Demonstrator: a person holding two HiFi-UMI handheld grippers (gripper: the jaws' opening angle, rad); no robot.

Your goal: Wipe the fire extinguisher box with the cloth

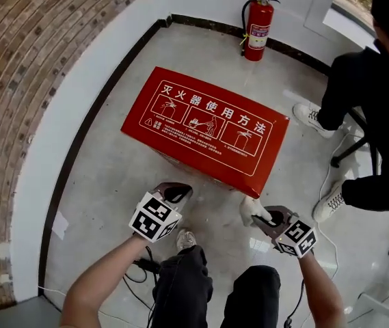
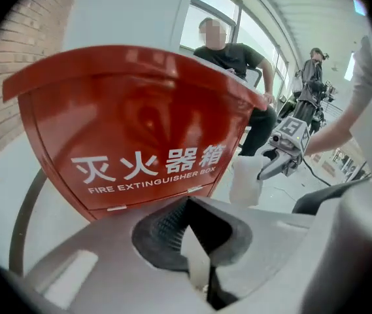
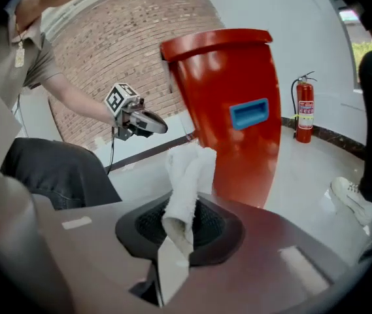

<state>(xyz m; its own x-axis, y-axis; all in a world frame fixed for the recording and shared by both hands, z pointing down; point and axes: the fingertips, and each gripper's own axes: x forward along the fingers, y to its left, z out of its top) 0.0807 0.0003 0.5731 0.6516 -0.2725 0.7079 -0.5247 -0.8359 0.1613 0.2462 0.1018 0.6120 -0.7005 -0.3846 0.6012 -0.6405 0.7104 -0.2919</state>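
The red fire extinguisher box (image 1: 204, 125) stands on the floor in front of me, its lid printed with white instructions. My left gripper (image 1: 178, 192) hovers just short of the box's near face, jaws shut with nothing between them. In the left gripper view the box front (image 2: 140, 123) fills the picture beyond the left gripper (image 2: 195, 237). My right gripper (image 1: 266, 217) is near the box's near right corner, shut on a white cloth (image 1: 250, 209). In the right gripper view the cloth (image 3: 186, 182) stands up from the right gripper (image 3: 176, 241), a little apart from the box (image 3: 231, 110).
A red fire extinguisher (image 1: 259, 26) stands against the far wall. A person in black sits on a chair (image 1: 365, 135) at the right, white shoes (image 1: 310, 117) close to the box. A brick wall (image 1: 30, 67) runs along the left. Cables lie by my legs (image 1: 184, 282).
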